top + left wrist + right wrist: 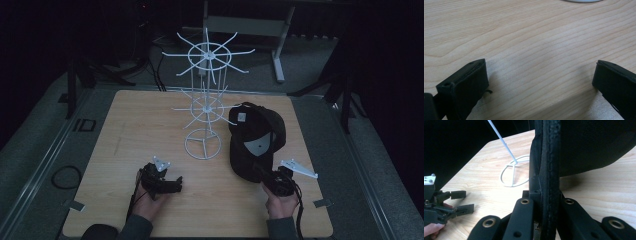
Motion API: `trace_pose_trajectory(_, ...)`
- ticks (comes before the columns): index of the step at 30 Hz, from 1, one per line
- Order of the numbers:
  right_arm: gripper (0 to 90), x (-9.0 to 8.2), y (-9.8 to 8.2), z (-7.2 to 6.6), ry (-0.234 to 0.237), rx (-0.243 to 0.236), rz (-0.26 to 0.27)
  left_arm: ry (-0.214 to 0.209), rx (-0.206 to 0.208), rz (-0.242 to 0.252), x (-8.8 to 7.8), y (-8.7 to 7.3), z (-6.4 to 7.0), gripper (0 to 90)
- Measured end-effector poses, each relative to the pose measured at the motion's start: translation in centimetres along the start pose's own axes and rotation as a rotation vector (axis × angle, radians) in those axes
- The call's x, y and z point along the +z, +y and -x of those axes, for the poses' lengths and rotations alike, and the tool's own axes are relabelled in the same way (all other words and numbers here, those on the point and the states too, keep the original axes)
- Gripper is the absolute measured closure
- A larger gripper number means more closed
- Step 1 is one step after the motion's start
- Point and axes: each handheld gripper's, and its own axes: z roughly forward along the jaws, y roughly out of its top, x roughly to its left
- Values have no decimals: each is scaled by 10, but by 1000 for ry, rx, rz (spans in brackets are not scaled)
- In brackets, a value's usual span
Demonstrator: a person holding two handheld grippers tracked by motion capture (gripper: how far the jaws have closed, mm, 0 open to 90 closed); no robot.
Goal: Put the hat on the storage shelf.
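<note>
The right claw (544,220) is nearest in the right gripper view, its two black jaws pressed on the stiff stitched edge of a black cap (586,145); that edge runs upright between the jaws, and the dark cloth of the cap spreads up and to the right above the pale wooden desk (599,192). In the high view the cap (255,142) is a black baseball cap with a small pale label on its crown and a grey triangular patch nearer the brim. It sits at the right of the desk (150,120), just beside the base ring of a white wire rack (204,115), and the right claw (262,172) meets it at its near edge, with the person's right hand (281,205) behind it.

The left claw (175,182) lies near the front of the desk, well apart from the cap, held in the left hand (150,200). In the left gripper view the left claw (539,80) has its jaws spread wide with bare wood grain between them, and a sliver of white ring (584,1) shows at the top edge. The right gripper view catches the left claw (464,202) from the side, jaws apart, and the rack's base ring (514,173) with one thin white rod rising from it.

From above, the rack stands upright with two tiers of spokes, near the middle of the desk. Beyond the desk the room is dark.
</note>
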Motion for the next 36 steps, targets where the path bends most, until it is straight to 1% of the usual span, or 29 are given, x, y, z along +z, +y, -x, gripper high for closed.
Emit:
trace_pose_trajectory(4,864,-1,5,0,-10,-17,5,-1,-3,1,0,0,0,2)
trace_pose_trajectory(19,864,-1,15,-2,-34,-49,13,-1,-8,4,0,0,1,1)
trace_pose_trajectory(29,864,-4,25,-1,-50,-64,20,0,-8,5,0,0,1,1)
trace_pose_trajectory(36,864,-6,32,-1,-61,-84,29,1,-9,6,0,0,1,1)
